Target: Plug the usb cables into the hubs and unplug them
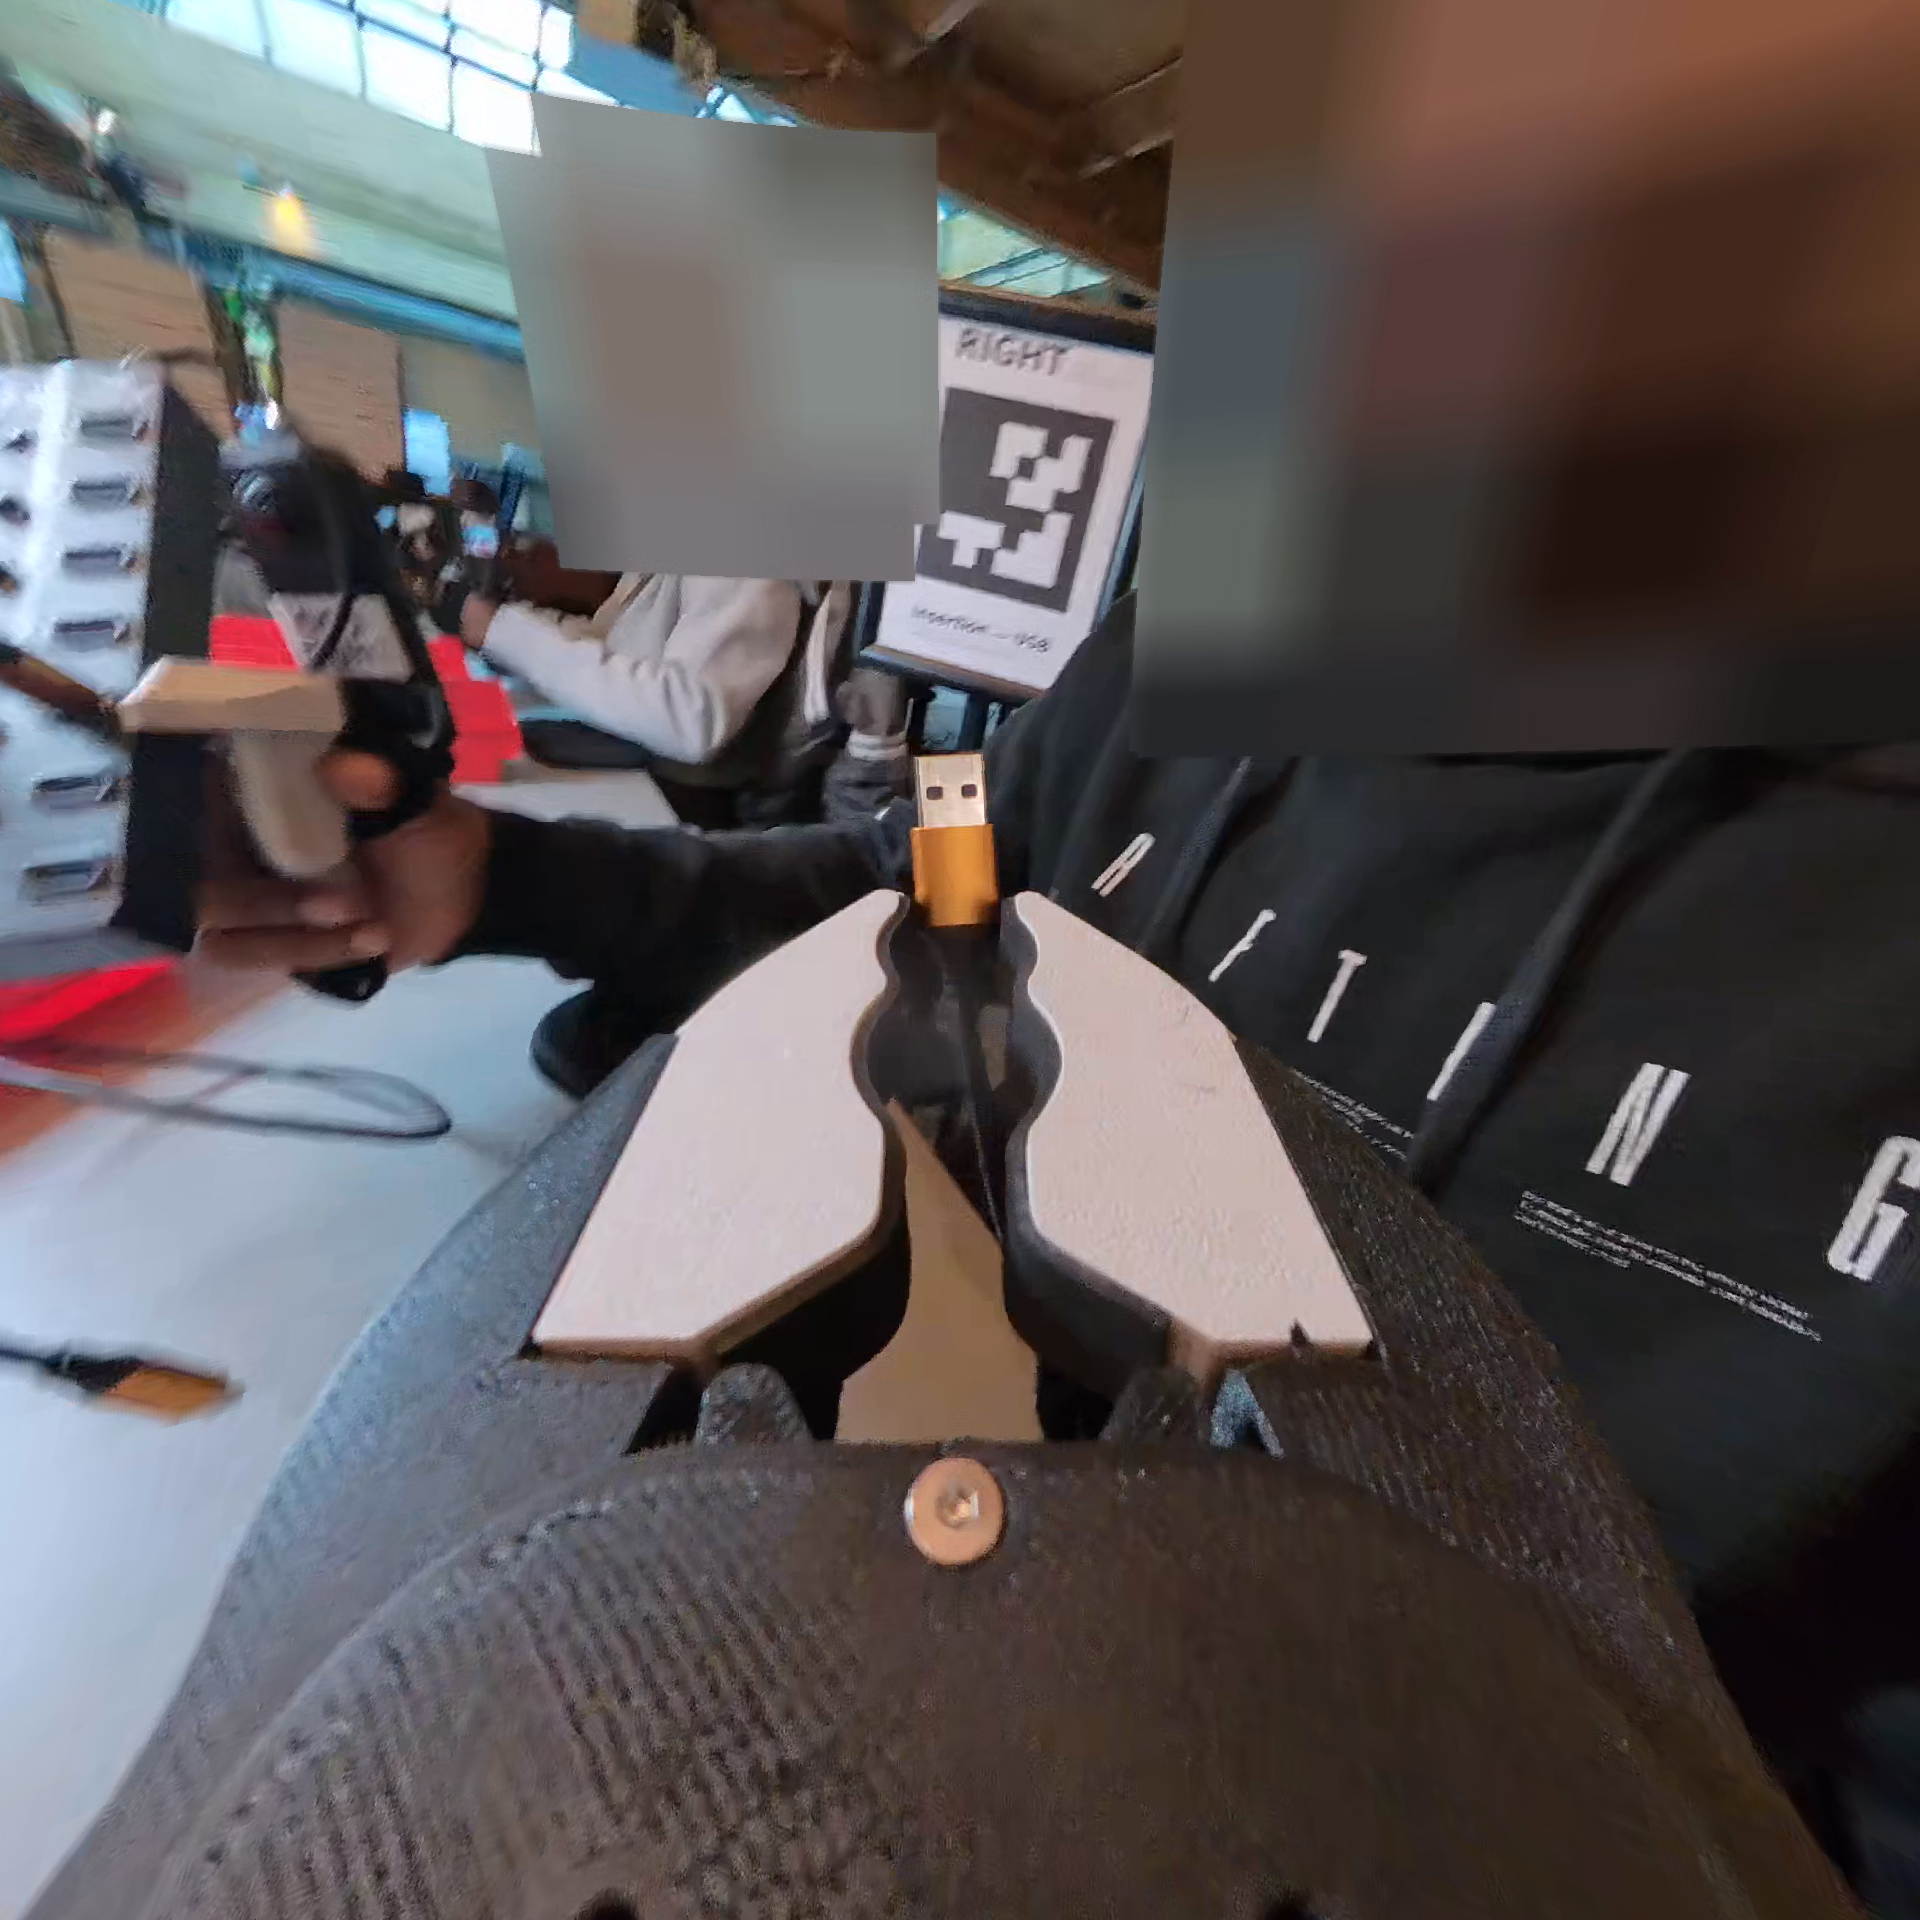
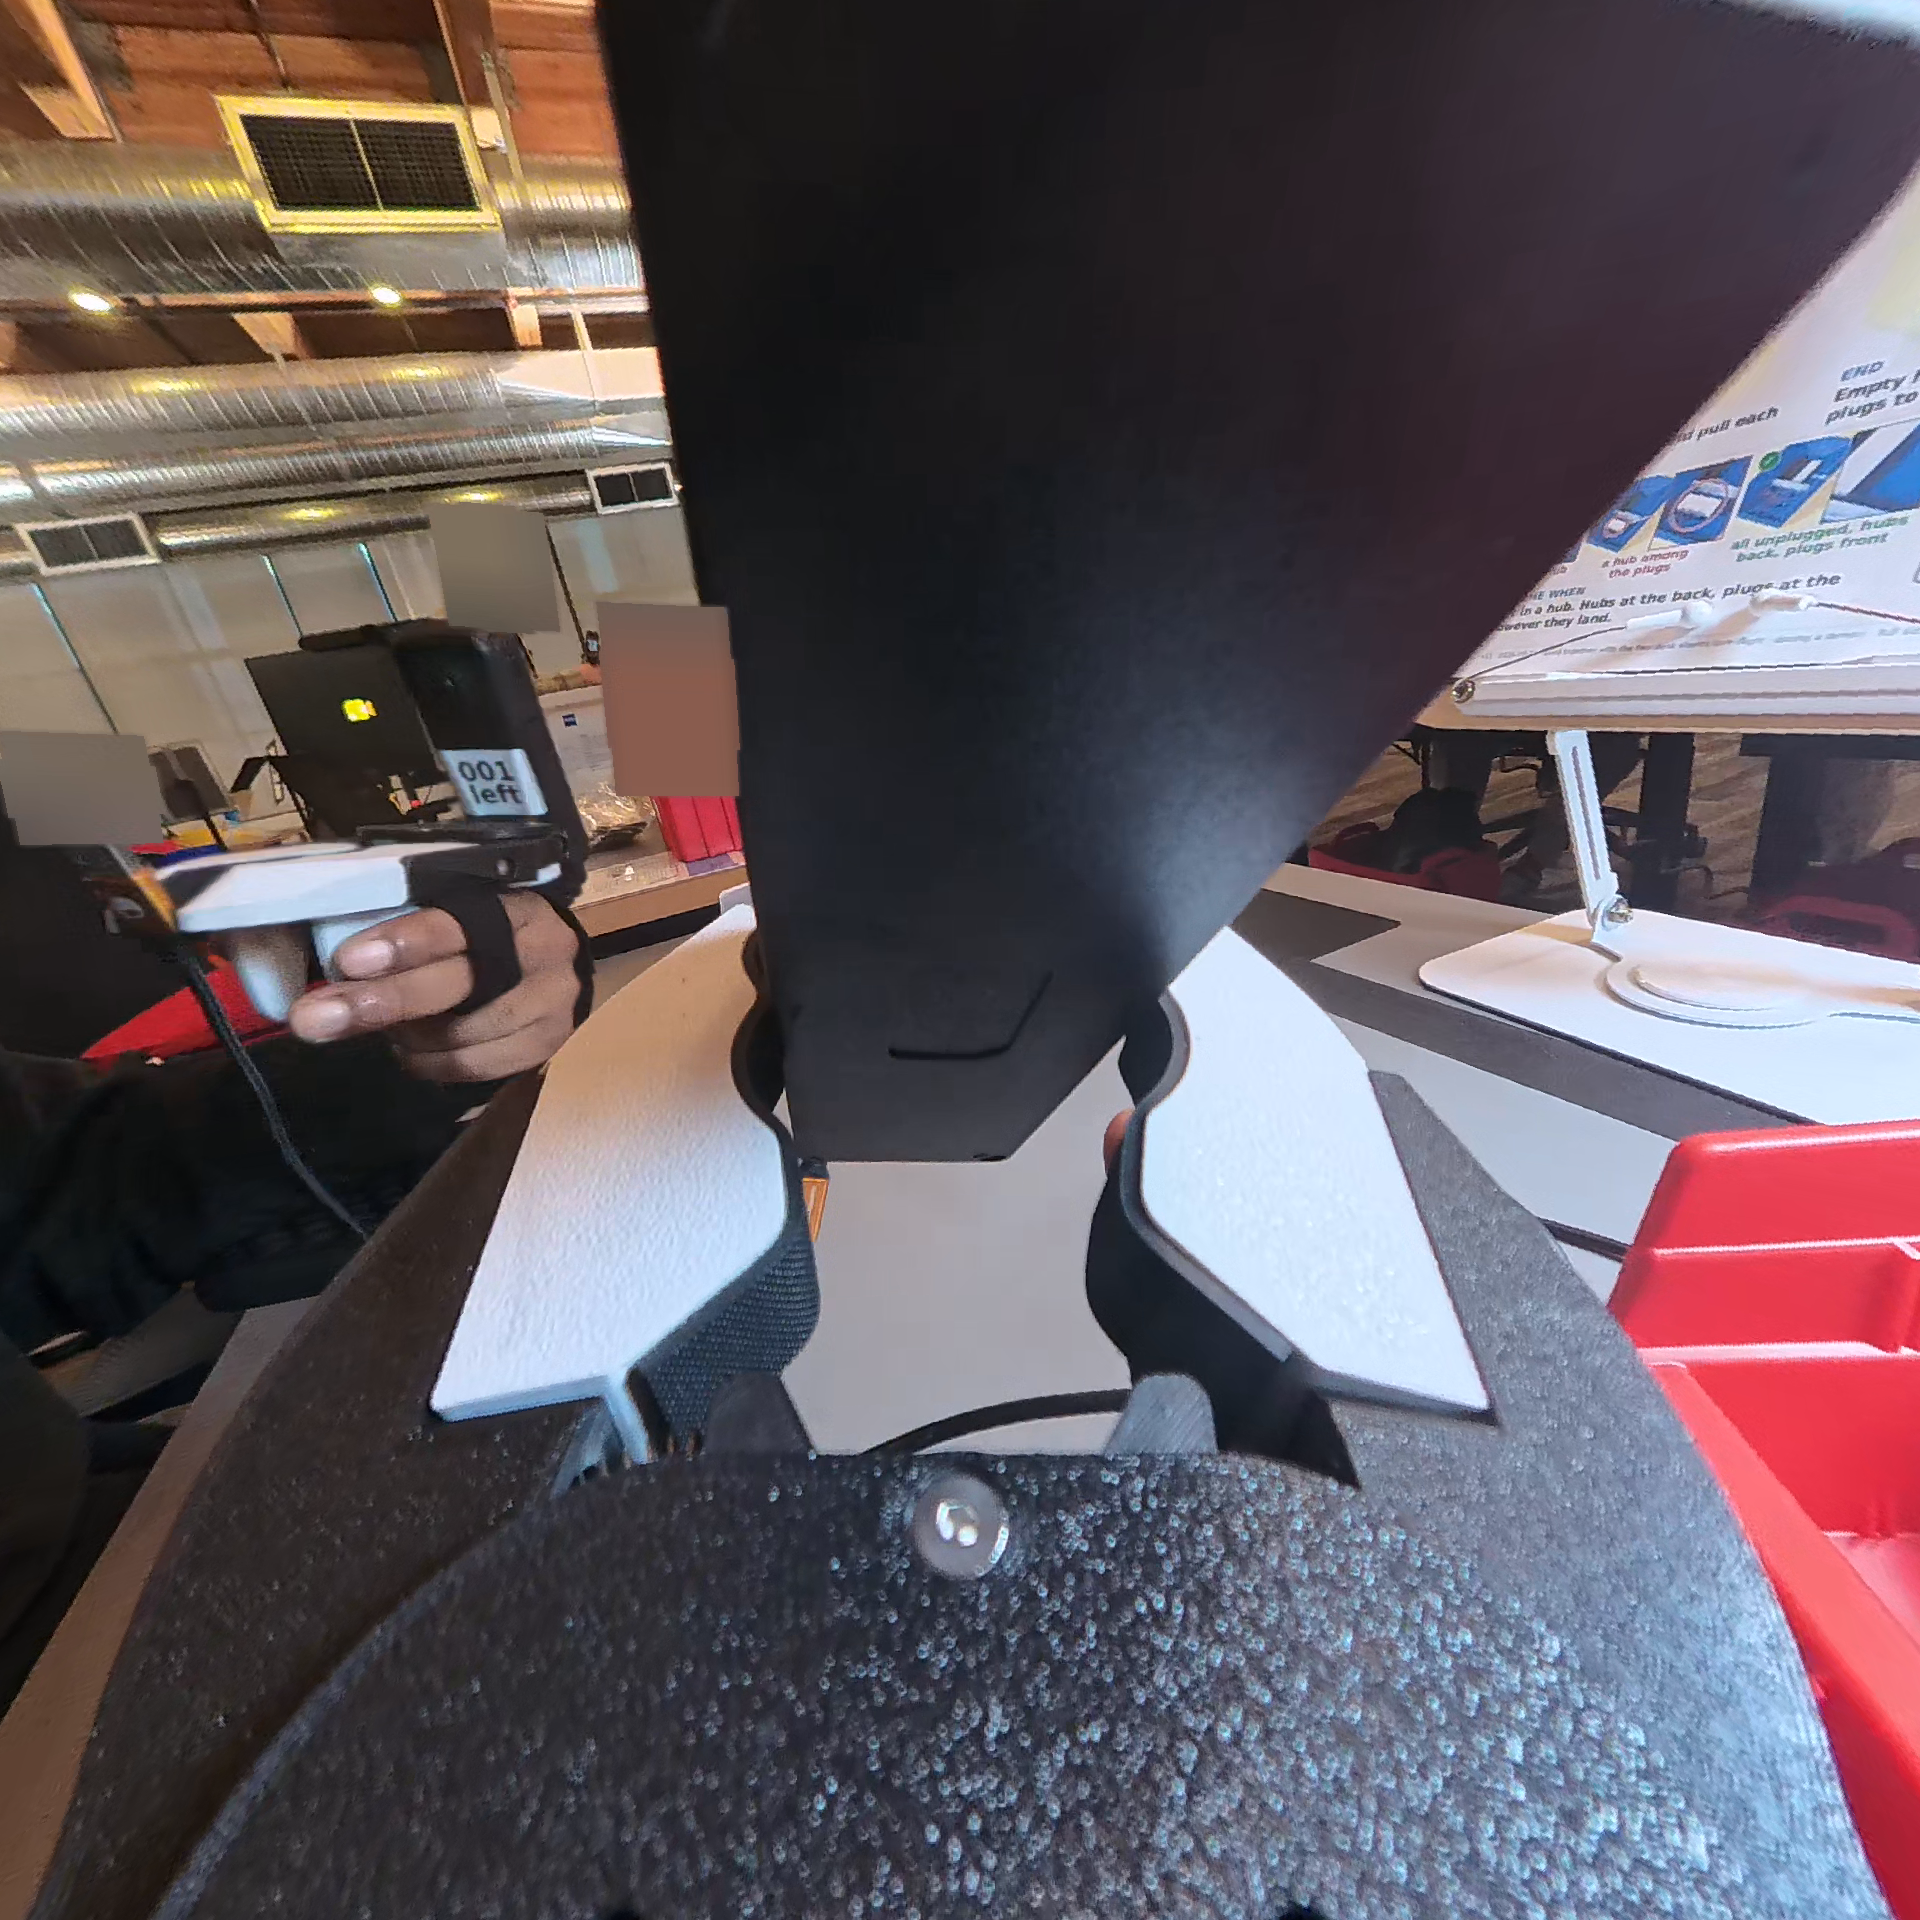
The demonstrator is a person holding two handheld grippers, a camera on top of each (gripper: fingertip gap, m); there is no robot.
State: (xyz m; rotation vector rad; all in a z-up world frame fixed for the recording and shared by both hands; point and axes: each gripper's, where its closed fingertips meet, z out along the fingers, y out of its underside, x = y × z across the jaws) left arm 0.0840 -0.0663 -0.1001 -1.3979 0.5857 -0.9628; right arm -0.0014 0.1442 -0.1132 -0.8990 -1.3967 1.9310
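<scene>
Left wrist view. Left gripper point(image 1: 954, 914): white fingers point(image 1: 748, 1132) on a black textured body, jaws drawn narrow and clamped on an orange-shelled USB plug point(image 1: 953, 871). Plug upright between the tips, silver connector end projecting beyond them, black cable point(image 1: 977, 1101) trailing back through the gap. Directly behind: person in a black hoodie point(image 1: 1558, 1039) with pale lettering. At left, raised above the desk point(image 1: 260, 1226): right gripper point(image 1: 239, 707) gripped by a hand point(image 1: 343, 883), carrying a black USB hub point(image 1: 171, 675) edge-on, blurred. On the desk at lower left: a second orange plug point(image 1: 166, 1390), lying flat, blurred; a loop of dark cable point(image 1: 343, 1101) beyond it. Behind, a board with a black-and-white marker point(image 1: 1023, 499) and a second person in a light jacket point(image 1: 665, 665).

Right wrist view. Right gripper point(image 2: 961, 1029): white fingers point(image 2: 644, 1164), jaws partly spread and closed on the narrow lower end of the black hub point(image 2: 1091, 520), which rises tilted and fills the upper centre. Small orange piece point(image 2: 814, 1195) visible against the inner side of the left-hand finger, identity unclear. At left, well apart from the hub: left gripper point(image 2: 166, 904), held in a hand point(image 2: 447, 987), black cable point(image 2: 260, 1101) hanging from it. At right: red bin point(image 2: 1787, 1351); white stand point(image 2: 1662, 966) bearing an instruction sheet point(image 2: 1714, 561), on the desk point(image 2: 1455, 1039).
</scene>
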